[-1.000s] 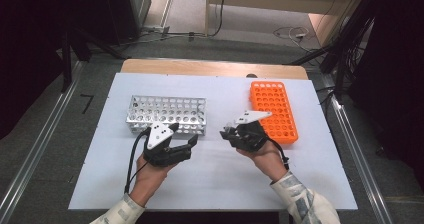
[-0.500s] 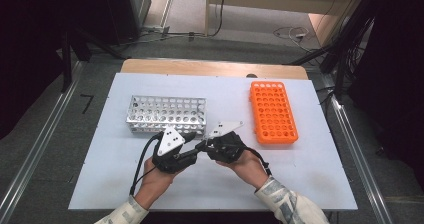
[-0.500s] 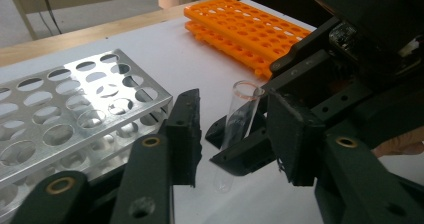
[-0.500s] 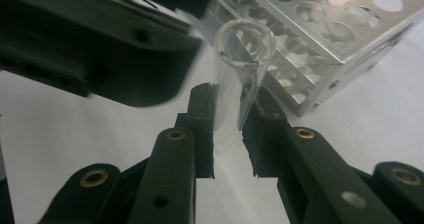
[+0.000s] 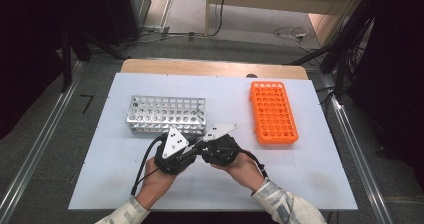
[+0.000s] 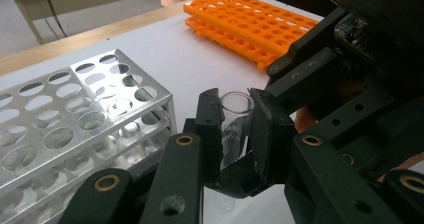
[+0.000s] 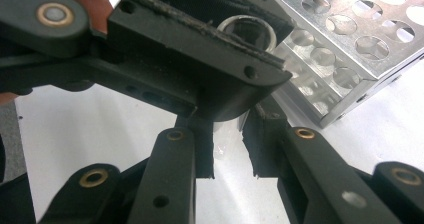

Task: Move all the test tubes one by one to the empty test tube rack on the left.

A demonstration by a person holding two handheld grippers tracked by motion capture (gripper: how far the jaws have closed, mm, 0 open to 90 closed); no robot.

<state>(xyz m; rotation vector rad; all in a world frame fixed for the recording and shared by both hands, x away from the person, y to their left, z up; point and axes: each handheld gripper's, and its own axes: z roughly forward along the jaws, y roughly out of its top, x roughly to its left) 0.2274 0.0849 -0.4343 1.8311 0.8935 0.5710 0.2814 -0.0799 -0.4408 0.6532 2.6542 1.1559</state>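
One glass tube (image 6: 235,129) — two racks (image 5: 167,115)

Orange rack (image 5: 273,112); silver rack (image 5: 167,114); clear tube (image 6: 235,129)

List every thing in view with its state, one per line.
Glass tube: upright, open end up, empty, clamped by both grippers.
Left gripper: jaws just closed on the tube.
Right gripper: shut on the tube's lower part.
Metal rack: holes empty.
Orange rack: flat, holes empty.
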